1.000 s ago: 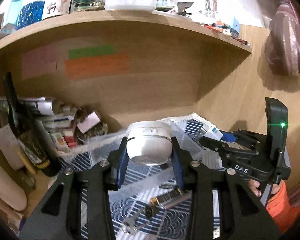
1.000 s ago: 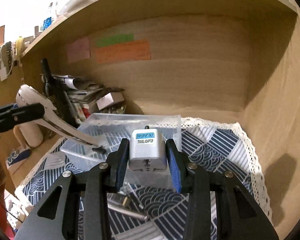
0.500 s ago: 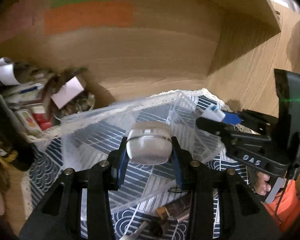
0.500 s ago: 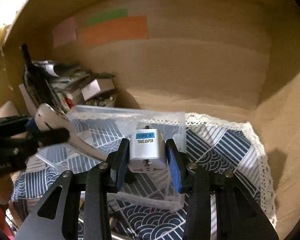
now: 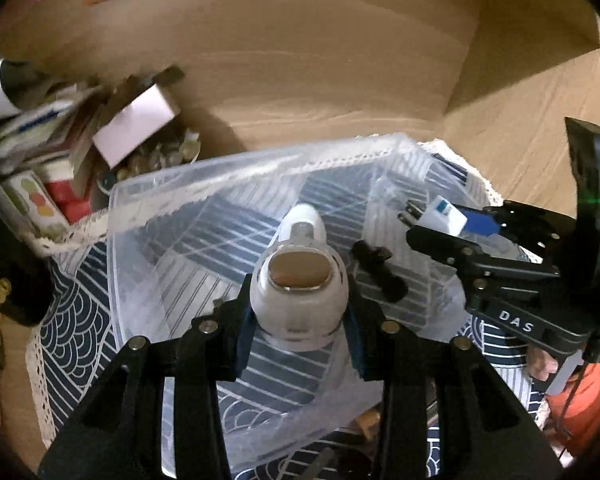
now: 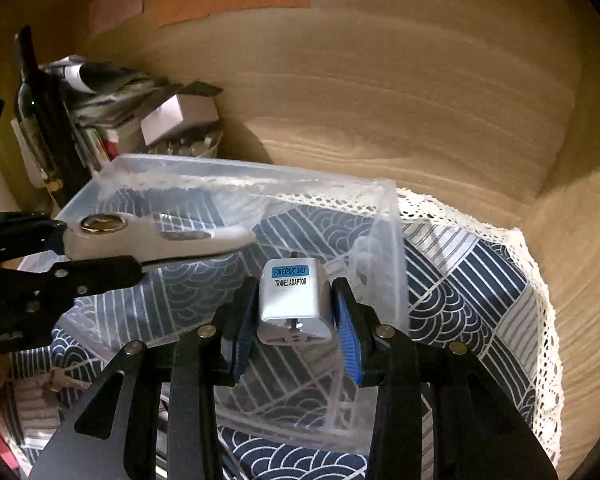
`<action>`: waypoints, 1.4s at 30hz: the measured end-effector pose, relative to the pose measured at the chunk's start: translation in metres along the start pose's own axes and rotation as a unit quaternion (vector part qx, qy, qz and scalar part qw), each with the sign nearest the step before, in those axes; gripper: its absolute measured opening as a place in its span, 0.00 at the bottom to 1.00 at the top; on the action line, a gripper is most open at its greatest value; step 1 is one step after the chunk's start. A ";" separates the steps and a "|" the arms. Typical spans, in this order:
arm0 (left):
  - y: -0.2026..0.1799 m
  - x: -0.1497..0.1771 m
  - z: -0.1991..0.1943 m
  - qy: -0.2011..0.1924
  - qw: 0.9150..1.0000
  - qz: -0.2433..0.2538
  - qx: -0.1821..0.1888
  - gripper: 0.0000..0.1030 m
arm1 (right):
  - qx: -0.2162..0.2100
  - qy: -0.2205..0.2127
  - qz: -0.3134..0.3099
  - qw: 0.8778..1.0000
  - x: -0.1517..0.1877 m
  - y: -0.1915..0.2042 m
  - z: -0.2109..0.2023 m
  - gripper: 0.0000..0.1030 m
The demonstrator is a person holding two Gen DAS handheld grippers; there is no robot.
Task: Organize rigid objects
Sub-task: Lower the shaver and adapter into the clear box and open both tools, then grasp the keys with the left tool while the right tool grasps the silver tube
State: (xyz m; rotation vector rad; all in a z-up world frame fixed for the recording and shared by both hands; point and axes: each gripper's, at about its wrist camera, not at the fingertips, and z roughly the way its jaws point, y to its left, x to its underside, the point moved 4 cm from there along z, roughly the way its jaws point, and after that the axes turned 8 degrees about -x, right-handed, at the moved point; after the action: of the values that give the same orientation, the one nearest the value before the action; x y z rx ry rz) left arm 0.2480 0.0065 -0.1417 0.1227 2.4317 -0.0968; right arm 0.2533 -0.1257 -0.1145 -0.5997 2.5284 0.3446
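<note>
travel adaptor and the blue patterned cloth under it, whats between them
Only the clear plastic box: in the right wrist view the travel adaptor hangs over its open top, nothing else below.

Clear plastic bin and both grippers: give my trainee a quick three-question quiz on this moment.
1. True or false: the right gripper is empty.
2. What does the left gripper hold? A) a key B) a white handled tool C) a bottle
3. Fill in: both held items hang over the ____.

Key:
1. False; it grips the travel adaptor.
2. B, the white handled tool.
3. Clear plastic bin, which sits on the patterned cloth.
</note>
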 end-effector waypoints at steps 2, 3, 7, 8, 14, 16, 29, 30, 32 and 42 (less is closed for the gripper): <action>-0.001 0.001 -0.001 0.003 1.000 0.003 -0.010 0.38 | 0.003 -0.001 -0.003 1.000 0.000 0.001 -0.002 0.33; -0.002 0.001 0.001 0.004 1.000 0.004 -0.016 0.38 | 0.001 -0.002 -0.003 1.000 0.000 0.002 -0.003 0.33; -0.002 0.003 -0.004 0.010 0.999 0.006 -0.030 0.38 | -0.005 -0.014 0.001 1.000 -0.003 0.002 -0.014 0.38; -0.003 0.003 -0.006 0.009 0.999 0.006 -0.033 0.38 | -0.006 -0.020 0.002 1.000 -0.004 0.002 -0.019 0.42; -0.001 0.004 -0.030 -0.010 0.998 0.003 -0.061 0.51 | -0.017 -0.053 -0.004 0.998 -0.007 0.012 -0.051 0.49; 0.001 0.002 -0.044 -0.027 0.997 -0.001 -0.078 0.67 | -0.019 -0.068 -0.009 0.997 -0.006 0.017 -0.064 0.55; 0.007 0.037 -0.103 -0.071 0.992 0.007 -0.105 0.89 | -0.046 -0.062 -0.029 0.997 0.030 0.041 -0.083 0.58; 0.007 0.044 -0.101 -0.064 0.993 0.008 -0.104 0.89 | -0.049 -0.056 -0.030 0.997 0.033 0.043 -0.080 0.58; 0.009 0.060 -0.094 -0.046 0.993 0.010 -0.104 0.89 | -0.055 -0.038 -0.031 0.997 0.045 0.046 -0.072 0.58; 0.014 0.120 -0.067 0.042 0.995 -0.014 -0.090 0.74 | -0.080 0.041 -0.043 0.995 0.090 0.057 -0.040 0.56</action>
State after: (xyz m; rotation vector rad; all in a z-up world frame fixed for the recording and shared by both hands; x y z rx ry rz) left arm 0.1156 0.0353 -0.1690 0.0111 2.5133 0.1166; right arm 0.1396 -0.1212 -0.1219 -0.7955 2.5596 0.5049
